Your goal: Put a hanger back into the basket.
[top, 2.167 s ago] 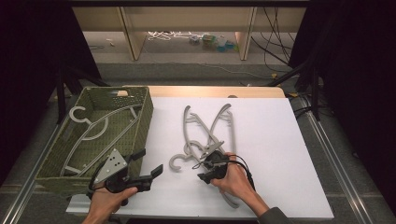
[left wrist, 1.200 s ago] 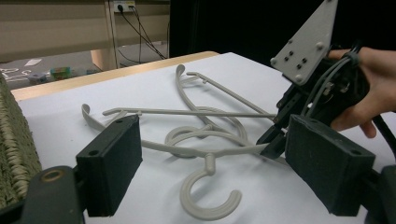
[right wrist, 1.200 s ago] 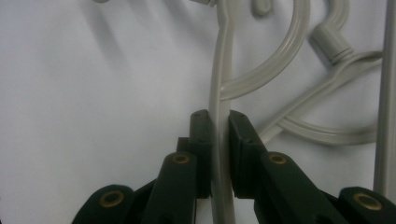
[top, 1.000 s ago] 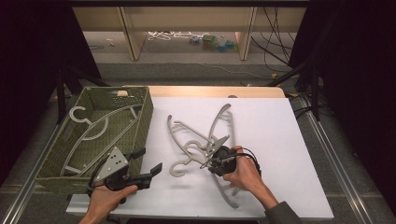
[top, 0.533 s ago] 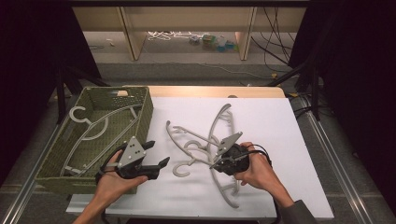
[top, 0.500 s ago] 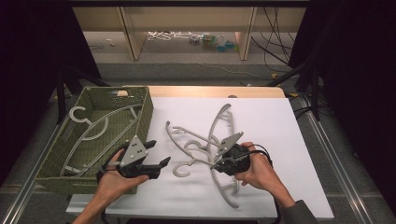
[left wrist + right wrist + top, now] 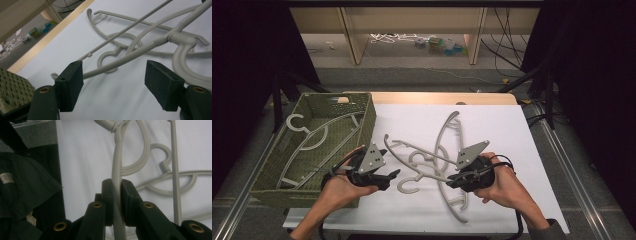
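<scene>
Grey plastic hangers lie crossed on the white board (image 7: 507, 135). My right gripper (image 7: 453, 180) (image 7: 117, 195) is shut on the arm of one hanger (image 7: 116, 167), just below its neck. That hanger's hook (image 7: 401, 188) points toward my left gripper. A second hanger (image 7: 452, 210) lies flat beneath it. My left gripper (image 7: 393, 175) (image 7: 113, 87) is open a short way from the hook. Its jaws have just been closing, and nothing sits between its pads (image 7: 68, 86). The held hanger's neck (image 7: 180, 37) lies ahead of them.
An olive woven basket (image 7: 368, 117) stands at the left, partly on the board, with one more grey hanger (image 7: 312, 137) inside. The table's wooden back edge (image 7: 437, 97) runs behind. Shelving and cables are on the floor beyond.
My left hand has come away from the basket's front toward the hangers. My right gripper has risen with its hanger, swinging the hook end left. The left jaws stand a little narrower.
</scene>
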`<action>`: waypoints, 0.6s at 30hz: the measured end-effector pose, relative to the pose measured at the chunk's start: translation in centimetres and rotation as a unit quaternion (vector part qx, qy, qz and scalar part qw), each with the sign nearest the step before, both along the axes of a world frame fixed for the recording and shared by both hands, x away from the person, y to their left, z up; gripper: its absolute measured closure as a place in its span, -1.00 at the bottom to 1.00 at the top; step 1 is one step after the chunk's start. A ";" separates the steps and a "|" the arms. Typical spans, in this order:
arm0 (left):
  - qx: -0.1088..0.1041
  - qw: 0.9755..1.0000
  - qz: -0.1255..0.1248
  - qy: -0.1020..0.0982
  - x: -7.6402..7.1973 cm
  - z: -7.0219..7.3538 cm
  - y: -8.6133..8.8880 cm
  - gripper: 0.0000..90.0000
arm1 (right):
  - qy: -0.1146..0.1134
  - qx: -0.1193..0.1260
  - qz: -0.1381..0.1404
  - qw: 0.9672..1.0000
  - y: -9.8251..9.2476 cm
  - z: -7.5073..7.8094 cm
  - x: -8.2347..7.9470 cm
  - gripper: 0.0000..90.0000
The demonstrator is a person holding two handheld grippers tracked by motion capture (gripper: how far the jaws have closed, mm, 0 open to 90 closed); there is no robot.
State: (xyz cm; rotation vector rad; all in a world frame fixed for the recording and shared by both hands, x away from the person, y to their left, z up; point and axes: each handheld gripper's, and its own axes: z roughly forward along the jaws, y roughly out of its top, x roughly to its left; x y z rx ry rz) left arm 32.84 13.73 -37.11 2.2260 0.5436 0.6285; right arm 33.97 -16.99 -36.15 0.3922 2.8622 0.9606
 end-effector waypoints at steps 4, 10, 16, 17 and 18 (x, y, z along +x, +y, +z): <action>0.012 0.999 -0.038 -0.012 -0.1 0.0 -1.0 -0.27 | 0.004 0.018 0.008 1.000 -0.3 0.8 -0.5 0.83; 0.037 0.995 -0.094 -0.028 -0.1 -0.3 -2.5 -0.20 | 0.007 0.032 0.013 0.999 -0.7 1.5 -1.1 0.83; 0.060 0.987 -0.139 -0.050 0.6 -0.3 -3.4 0.02 | 0.009 0.033 0.020 0.999 -0.7 1.8 -1.4 0.83; 0.059 0.987 -0.142 -0.047 0.6 -0.4 -3.6 0.05 | 0.008 0.033 0.020 0.999 -0.8 1.8 -1.4 0.83; 0.059 0.986 -0.150 -0.048 0.7 -0.4 -3.6 0.07 | 0.008 0.032 0.020 0.999 -0.9 1.8 -1.4 0.83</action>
